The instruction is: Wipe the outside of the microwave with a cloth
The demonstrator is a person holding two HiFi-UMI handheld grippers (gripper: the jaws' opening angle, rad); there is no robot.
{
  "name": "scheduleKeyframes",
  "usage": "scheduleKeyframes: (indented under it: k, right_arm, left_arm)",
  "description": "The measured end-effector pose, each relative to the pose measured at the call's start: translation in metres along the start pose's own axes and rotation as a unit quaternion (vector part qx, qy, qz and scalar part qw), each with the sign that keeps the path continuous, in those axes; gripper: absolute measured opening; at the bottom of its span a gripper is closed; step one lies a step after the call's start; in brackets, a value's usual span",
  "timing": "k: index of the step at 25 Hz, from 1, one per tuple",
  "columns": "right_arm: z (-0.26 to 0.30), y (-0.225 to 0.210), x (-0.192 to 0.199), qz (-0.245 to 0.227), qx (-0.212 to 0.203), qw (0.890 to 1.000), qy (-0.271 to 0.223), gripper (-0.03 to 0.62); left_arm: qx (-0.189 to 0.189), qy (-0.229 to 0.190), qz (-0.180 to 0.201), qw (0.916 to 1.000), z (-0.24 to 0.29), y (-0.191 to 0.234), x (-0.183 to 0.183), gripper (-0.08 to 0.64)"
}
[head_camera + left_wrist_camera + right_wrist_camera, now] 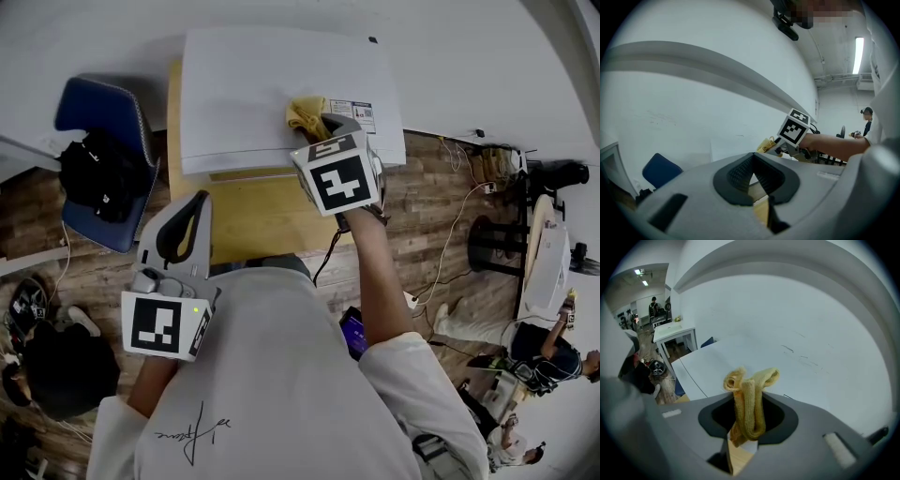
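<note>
Fingers (pixel 780 420) pinch bunched, looped yellow cloth (pixel 749 401).

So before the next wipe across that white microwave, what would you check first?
1. Cloth gripped: ok. The yellow cloth is bunched between the jaws of the right gripper.
2. Cloth on target: ok. It sits at the front right of the microwave top.
3. Cloth pressed flat on the surface: cannot tell. Only a bunched fold shows.
4. Wiping path: ok. Nothing stands on the top; only a label is stuck near the cloth.
5. Left gripper out of the way: ok. It is shut, empty, and held back from the microwave.
</note>
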State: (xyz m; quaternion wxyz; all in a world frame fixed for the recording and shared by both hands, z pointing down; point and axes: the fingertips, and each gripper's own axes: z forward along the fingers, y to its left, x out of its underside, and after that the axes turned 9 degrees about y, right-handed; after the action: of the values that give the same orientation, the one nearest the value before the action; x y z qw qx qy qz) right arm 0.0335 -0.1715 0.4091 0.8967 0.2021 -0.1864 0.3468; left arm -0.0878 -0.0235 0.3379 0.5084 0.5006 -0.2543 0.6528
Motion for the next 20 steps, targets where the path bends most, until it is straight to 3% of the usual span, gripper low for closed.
scheduleKeyframes:
  k: [20]
  right_arm:
    - [0.007,0.089,-0.056,-0.068,-0.069,0.995,-0.037,0.117]
  left_arm:
    - [-0.051,-0.005,-0.021,0.9985,-0.030,0.019,0.010,-0.009]
